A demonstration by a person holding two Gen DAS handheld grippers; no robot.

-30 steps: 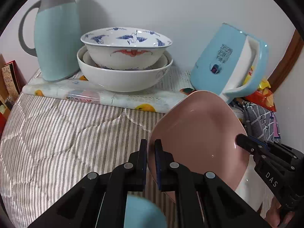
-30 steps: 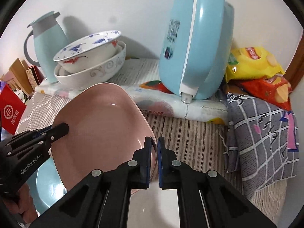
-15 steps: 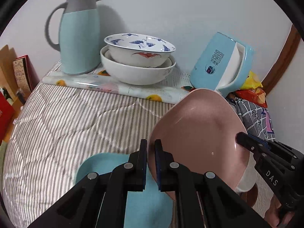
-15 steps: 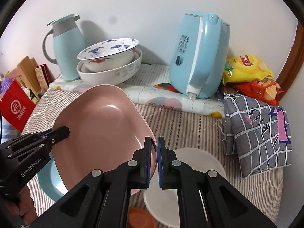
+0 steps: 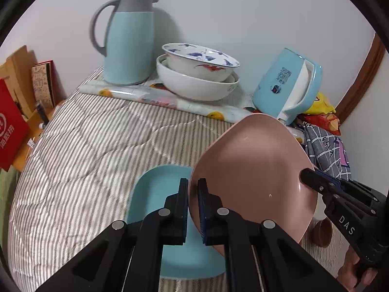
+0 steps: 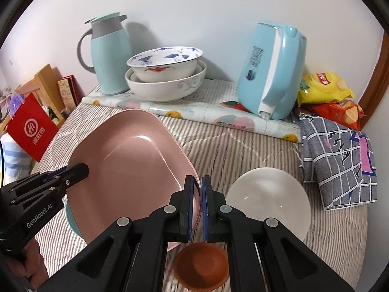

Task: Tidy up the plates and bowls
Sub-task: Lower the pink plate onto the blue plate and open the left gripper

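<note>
Left wrist | both claws pinch pink plate [image 5: 252, 170] | striped quilt [image 5: 85, 158] | white wall [image 5: 243, 12]

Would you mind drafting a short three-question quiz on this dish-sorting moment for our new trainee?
1. True or false: both grippers clamp the pink plate.
2. What lies on the bedspread under the pink plate? A) light blue plate B) white bowl C) kettle
3. Fill in: the patterned bowl sits nested in a larger ____ bowl.

Key: 1 true: left gripper and right gripper grip opposite edges. 2 A. 3 white.
</note>
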